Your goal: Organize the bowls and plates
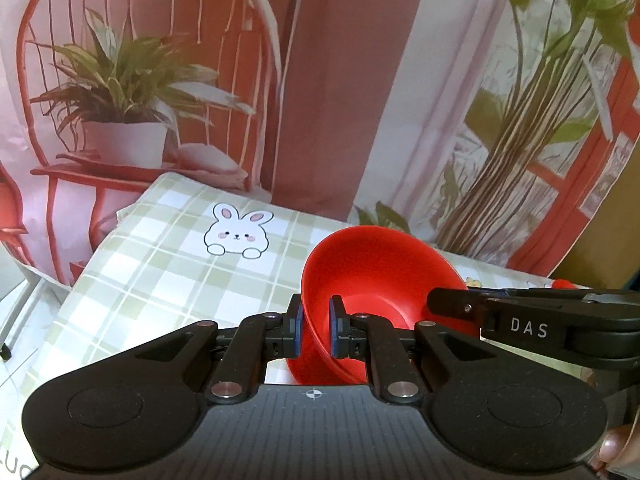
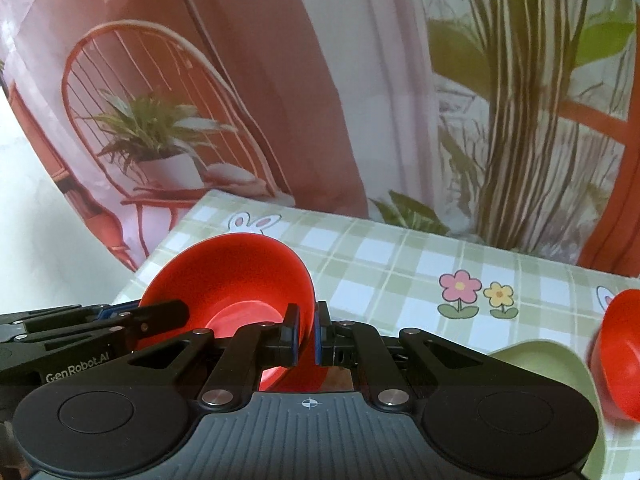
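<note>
A red bowl (image 1: 372, 272) is held tilted above the checked tablecloth. My left gripper (image 1: 316, 330) is shut on its left rim. My right gripper (image 2: 306, 336) is shut on the opposite rim of the same red bowl (image 2: 236, 280). The right gripper's fingers (image 1: 452, 304) show at the bowl's right side in the left wrist view. The left gripper's fingers (image 2: 160, 316) show at the bowl's left side in the right wrist view. A pale green dish (image 2: 560, 364) lies at the lower right. A second red bowl (image 2: 620, 352) sits tilted on it at the right edge.
The green and white checked tablecloth (image 1: 168, 264) carries a bunny print (image 1: 238, 236) and flower prints (image 2: 476, 294). A printed backdrop with a chair and plants (image 1: 120, 92) hangs just behind the table. The table's left edge (image 2: 160, 256) drops off to a pale floor.
</note>
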A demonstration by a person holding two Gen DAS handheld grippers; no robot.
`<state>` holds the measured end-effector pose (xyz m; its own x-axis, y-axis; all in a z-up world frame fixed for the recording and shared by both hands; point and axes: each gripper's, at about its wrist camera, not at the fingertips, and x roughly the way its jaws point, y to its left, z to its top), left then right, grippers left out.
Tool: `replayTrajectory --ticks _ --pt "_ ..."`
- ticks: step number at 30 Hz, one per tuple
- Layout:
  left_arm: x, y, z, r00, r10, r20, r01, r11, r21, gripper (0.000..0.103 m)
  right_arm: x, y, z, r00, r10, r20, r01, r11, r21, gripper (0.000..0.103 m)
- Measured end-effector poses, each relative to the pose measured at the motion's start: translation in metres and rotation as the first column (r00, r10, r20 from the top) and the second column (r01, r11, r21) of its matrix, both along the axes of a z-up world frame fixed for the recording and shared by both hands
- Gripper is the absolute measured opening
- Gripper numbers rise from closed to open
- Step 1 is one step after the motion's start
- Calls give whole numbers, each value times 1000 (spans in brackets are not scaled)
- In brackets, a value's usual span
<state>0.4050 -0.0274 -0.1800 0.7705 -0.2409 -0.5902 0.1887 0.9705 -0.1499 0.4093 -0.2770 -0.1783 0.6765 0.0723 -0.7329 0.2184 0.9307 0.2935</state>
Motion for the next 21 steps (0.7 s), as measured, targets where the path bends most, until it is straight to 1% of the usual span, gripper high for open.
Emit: replayTrajectory --ticks 8,14,21 --pt "4 -5 -13 1000 4 -7 -4 999 49 13 4 0 -15 999 7 -33 -7 1000 1 7" --pt "7 -6 -18 1000 -3 -9 4 998 61 13 5 -2 -22 999 12 -44 -12 1000 -4 7" --pt "10 -9 -22 1000 1 -14 0 997 73 13 5 -2 -22 999 8 -44 -8 1000 -2 7"
